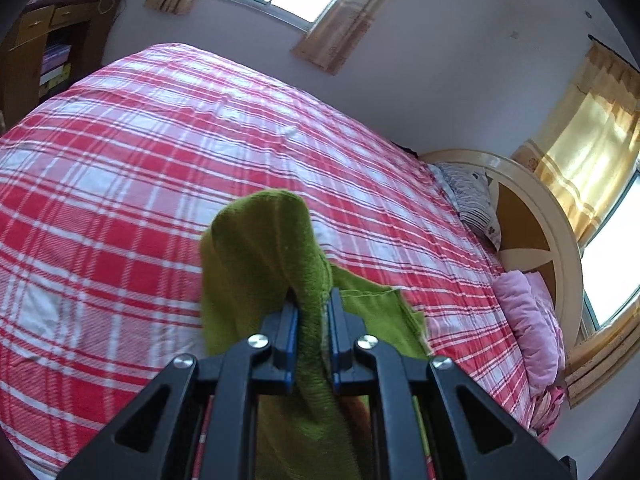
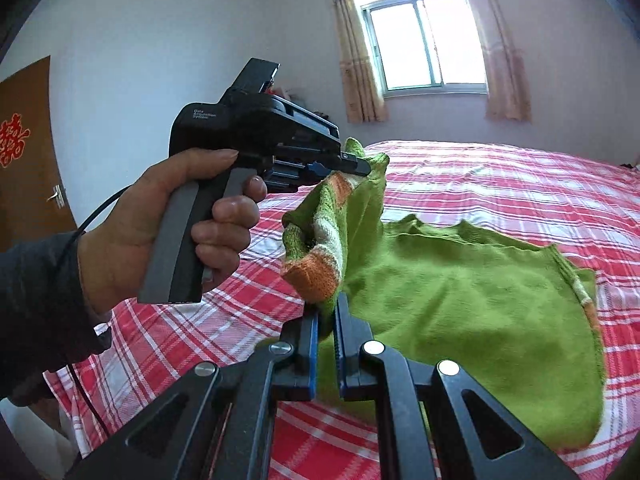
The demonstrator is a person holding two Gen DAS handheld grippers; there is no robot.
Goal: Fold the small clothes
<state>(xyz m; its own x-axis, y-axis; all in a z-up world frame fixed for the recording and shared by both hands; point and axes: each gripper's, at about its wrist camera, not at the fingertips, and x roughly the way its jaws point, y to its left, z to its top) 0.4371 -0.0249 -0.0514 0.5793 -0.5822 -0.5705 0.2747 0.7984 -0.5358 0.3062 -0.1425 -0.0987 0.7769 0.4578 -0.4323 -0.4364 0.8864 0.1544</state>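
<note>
My left gripper has its jaws pinched on a thick fold of the green sweater, lifted clear of the red plaid bedspread. If that bulky roll creeps out past the pads, this side will drop and the fold will go crooked. My right gripper is nipped almost fully together on the knit just below the orange-and-white striped cuff. That hold looks thin, so a tug against the left hand could pull it free. The sweater's body sags onto the bed to the right; dragging it could bunch it.
</note>
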